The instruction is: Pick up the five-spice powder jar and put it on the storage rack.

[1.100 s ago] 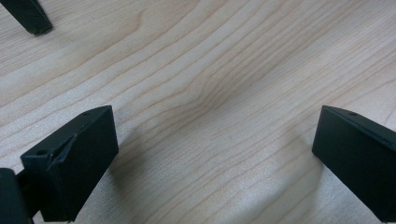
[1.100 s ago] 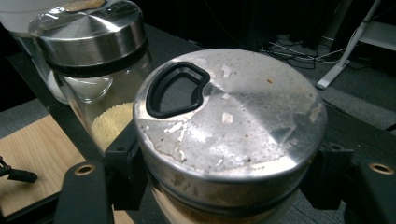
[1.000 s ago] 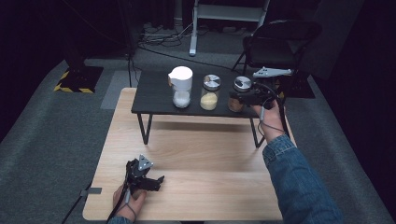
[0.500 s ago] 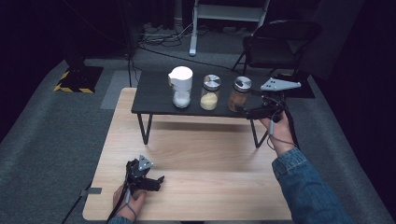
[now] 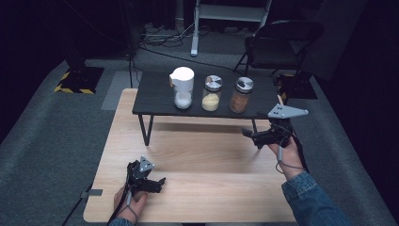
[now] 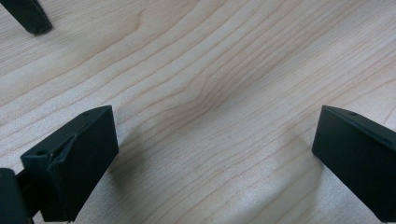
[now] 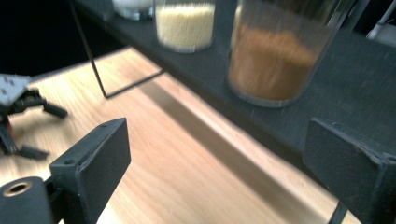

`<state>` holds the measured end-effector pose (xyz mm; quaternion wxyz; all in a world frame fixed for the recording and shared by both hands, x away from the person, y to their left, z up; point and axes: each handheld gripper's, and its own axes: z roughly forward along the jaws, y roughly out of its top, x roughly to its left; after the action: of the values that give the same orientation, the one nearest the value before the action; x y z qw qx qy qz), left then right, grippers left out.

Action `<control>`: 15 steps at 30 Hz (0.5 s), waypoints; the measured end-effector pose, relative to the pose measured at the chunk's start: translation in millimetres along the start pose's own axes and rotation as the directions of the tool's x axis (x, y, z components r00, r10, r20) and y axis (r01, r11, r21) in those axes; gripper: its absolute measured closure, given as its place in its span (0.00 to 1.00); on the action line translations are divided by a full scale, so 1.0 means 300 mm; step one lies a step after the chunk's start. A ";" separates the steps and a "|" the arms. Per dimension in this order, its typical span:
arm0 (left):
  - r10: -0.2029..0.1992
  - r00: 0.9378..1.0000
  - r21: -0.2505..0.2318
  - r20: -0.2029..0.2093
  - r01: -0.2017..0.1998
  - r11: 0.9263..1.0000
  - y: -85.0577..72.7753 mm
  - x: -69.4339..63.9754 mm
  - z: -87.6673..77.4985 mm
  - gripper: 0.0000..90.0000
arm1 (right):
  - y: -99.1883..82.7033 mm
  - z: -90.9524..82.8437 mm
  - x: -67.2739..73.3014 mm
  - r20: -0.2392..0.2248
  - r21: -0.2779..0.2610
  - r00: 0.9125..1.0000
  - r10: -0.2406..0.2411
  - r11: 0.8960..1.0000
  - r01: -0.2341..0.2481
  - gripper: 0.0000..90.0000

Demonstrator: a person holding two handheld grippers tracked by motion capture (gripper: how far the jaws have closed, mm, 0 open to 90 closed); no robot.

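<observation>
**Brown-filled jar stands ahead of the empty right tool**

Brown granules fill the jar (image 5: 241, 95) that stands upright at the right end of a row of three on the black raised shelf (image 5: 155, 101), which sits on the wooden bench (image 5: 202, 160). Next along are a jar of pale yellow grains (image 5: 212, 93) and a white-lidded jar of white powder (image 5: 182, 87). The right tool (image 5: 250, 136) hangs below and in front of the shelf's right end; its jaws have just been opening and now stand wide with nothing between them. From this tool the brown jar (image 7: 280, 51) lies forward and above, slightly to the right of the midline between the jaws, its long axis vertical. Any fresh reach would likely have to rise over the shelf edge and meet the jar side-on. The right hand is much the nearer. The left tool (image 5: 149, 180) rests low on the bench, well apart from the jars, its jaws spread wide over bare wood (image 6: 210, 93) and gripping nothing.
</observation>
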<state>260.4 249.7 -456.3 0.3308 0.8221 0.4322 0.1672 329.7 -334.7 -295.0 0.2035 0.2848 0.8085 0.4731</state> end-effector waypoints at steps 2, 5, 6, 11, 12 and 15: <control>0.000 1.000 0.000 0.000 0.000 1.000 0.000 0.000 0.000 0.00 | -0.022 0.003 0.012 -0.002 0.011 1.000 -0.007 1.000 0.007 0.08; 0.000 1.000 0.000 0.000 0.000 1.000 0.000 0.000 0.000 0.00 | -0.045 0.011 0.030 0.000 0.030 1.000 -0.022 0.999 0.022 0.07; 0.000 1.000 0.000 0.000 0.000 1.000 0.000 0.000 0.000 0.00 | -0.056 0.013 0.035 0.002 0.031 1.000 -0.028 0.999 0.028 0.07; 0.000 1.000 0.000 0.000 0.000 1.000 0.000 0.000 0.000 0.00 | -0.110 0.023 0.040 -0.009 0.037 1.000 -0.013 0.999 0.013 0.07; 0.000 1.000 0.000 0.000 0.000 1.000 0.000 0.000 0.000 0.00 | -0.122 0.028 0.041 -0.008 0.043 1.000 -0.008 0.999 0.008 0.06; 0.000 1.000 0.000 0.000 0.000 1.000 0.000 0.000 0.000 0.00 | -0.152 0.040 0.045 -0.005 0.065 1.000 0.002 0.998 -0.001 0.05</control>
<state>260.4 249.6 -456.3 0.3308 0.8220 0.4323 0.1672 314.6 -336.0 -341.6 0.1916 0.2907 0.8238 0.4474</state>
